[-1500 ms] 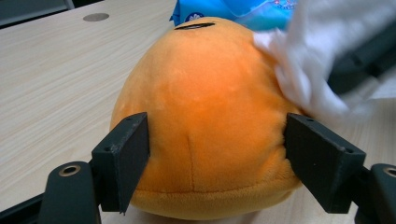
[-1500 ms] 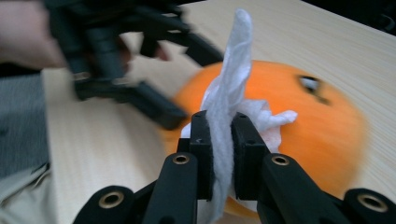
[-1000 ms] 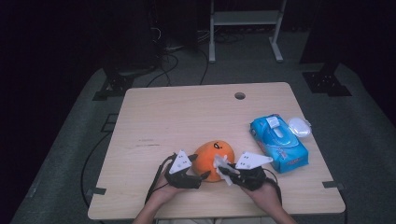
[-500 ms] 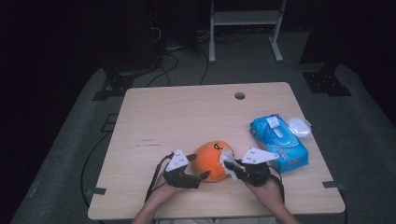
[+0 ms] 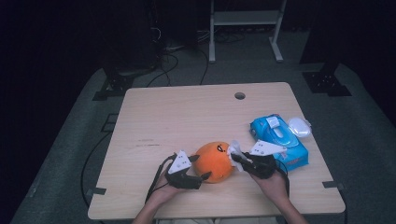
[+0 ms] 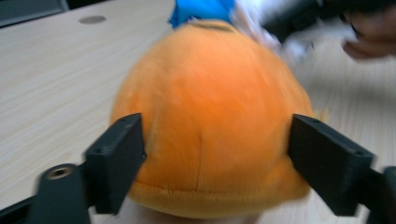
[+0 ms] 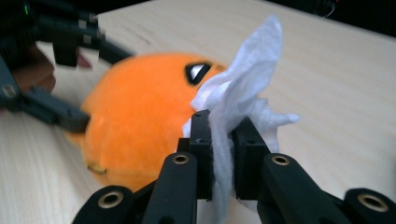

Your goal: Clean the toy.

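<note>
Right tool (image 5: 239,160), clamped on white tissue (image 7: 240,88), now nearer orange plush (image 5: 213,161); left tool (image 6: 215,158) just narrowing, astride plush.

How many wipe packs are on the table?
1: the blue wipe pack lies near the table's right edge, beside the right gripper, which holds a white wipe. None seem hidden.

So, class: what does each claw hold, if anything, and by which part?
The right claw pinches a white tissue near its lower end. The left claw straddles the orange plush toy at its sides; its jaws have just been closing, and firm contact cannot be told.
</note>
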`<state>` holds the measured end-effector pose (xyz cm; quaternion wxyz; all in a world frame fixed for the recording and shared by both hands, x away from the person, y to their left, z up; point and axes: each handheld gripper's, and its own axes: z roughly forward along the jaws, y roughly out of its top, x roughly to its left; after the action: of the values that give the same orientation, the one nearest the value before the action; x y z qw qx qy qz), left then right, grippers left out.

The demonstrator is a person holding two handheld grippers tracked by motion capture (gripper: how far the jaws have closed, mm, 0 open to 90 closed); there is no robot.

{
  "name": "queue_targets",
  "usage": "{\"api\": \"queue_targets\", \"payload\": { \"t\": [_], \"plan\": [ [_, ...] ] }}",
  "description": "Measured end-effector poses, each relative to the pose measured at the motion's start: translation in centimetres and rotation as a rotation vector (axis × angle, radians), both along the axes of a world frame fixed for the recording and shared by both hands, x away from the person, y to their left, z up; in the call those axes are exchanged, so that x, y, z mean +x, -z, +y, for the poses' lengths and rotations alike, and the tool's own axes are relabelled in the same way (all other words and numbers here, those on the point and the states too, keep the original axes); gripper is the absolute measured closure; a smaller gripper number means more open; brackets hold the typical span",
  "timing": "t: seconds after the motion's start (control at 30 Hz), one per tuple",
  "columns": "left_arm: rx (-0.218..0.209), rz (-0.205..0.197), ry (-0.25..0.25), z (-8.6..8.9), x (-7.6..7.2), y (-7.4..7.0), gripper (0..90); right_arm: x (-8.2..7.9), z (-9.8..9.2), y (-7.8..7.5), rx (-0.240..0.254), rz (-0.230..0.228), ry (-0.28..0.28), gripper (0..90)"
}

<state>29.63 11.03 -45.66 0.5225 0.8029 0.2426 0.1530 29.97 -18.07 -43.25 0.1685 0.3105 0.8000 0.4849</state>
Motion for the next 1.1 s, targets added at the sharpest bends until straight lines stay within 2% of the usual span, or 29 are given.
{"api": "queue_targets", "payload": {
  "t": [0.07,0.13,0.17,0.23,0.3,0.37,0.4,0.47,0.57,0.67,0.77,0.83,0.87,0.97,1.0,1.07,1.1],
  "plan": [
    [-0.003,0.011,-0.026,0.1,0.1,-0.1,12.9,-0.5,0.1,0.1,0.022,0.023,-0.02,80.0],
    [-0.005,0.02,-0.022,0.1,0.2,0.2,12.3,-1.3,0.6,0.0,0.024,0.033,-0.045,80.1],
    [0.005,0.011,-0.011,0.1,0.2,0.3,13.7,-1.8,0.9,-0.1,0.023,0.034,-0.063,80.2],
    [0.013,0.003,-0.003,0.1,0.2,0.4,17.2,-2.6,1.7,-0.4,-0.011,0.008,-0.093,80.2],
    [0.019,-0.001,-0.006,0.1,0.1,0.3,23.1,-2.7,1.9,-1.0,-0.006,-0.003,-0.109,80.2],
    [0.026,-0.007,-0.01,-0.1,0.1,0.3,27.0,-2.2,1.5,-1.4,0.003,-0.023,-0.088,80.1],
    [0.031,-0.011,-0.007,-0.1,0.0,0.3,27.6,-1.8,1.0,-1.4,0.014,-0.016,-0.068,79.9],
    [0.03,-0.017,-0.004,-0.2,0.1,0.4,30.2,-0.9,0.1,-1.3,0.005,-0.026,-0.031,79.8],
    [0.03,-0.021,0.005,-0.4,0.1,0.5,31.2,0.1,-1.3,-0.8,0.006,-0.001,0.014,79.8],
    [0.033,-0.026,0.017,-0.5,0.0,0.4,32.3,-0.4,-0.8,-0.8,0.029,0.014,-0.032,79.9],
    [0.02,-0.029,0.048,-0.6,-0.4,0.2,34.2,-1.1,0.2,-1.7,0.018,-0.027,-0.082,79.8],
    [0.026,-0.043,0.064,-0.9,-0.6,0.1,35.3,-0.8,-0.2,-2.1,0.043,-0.028,-0.062,79.8],
    [0.031,-0.048,0.071,-1.0,-0.8,0.0,35.3,-0.7,-0.5,-2.0,0.039,-0.029,-0.051,79.8],
    [0.018,-0.058,0.087,-0.9,-0.9,-0.4,34.8,-0.2,-1.3,-1.0,0.025,0.008,-0.021,79.9],
    [0.006,-0.06,0.071,-0.8,-0.7,-0.5,31.1,-0.2,-1.4,-0.7,0.019,0.022,-0.026,79.9],
    [-0.026,-0.039,0.022,-0.4,-0.4,-0.5,21.6,-0.4,-1.2,-0.5,0.009,0.027,-0.037,80.0],
    [-0.025,-0.03,0.009,-0.4,-0.2,-0.4,19.0,-0.5,-0.9,-0.4,0.016,0.039,-0.046,80.0]
  ]
}}
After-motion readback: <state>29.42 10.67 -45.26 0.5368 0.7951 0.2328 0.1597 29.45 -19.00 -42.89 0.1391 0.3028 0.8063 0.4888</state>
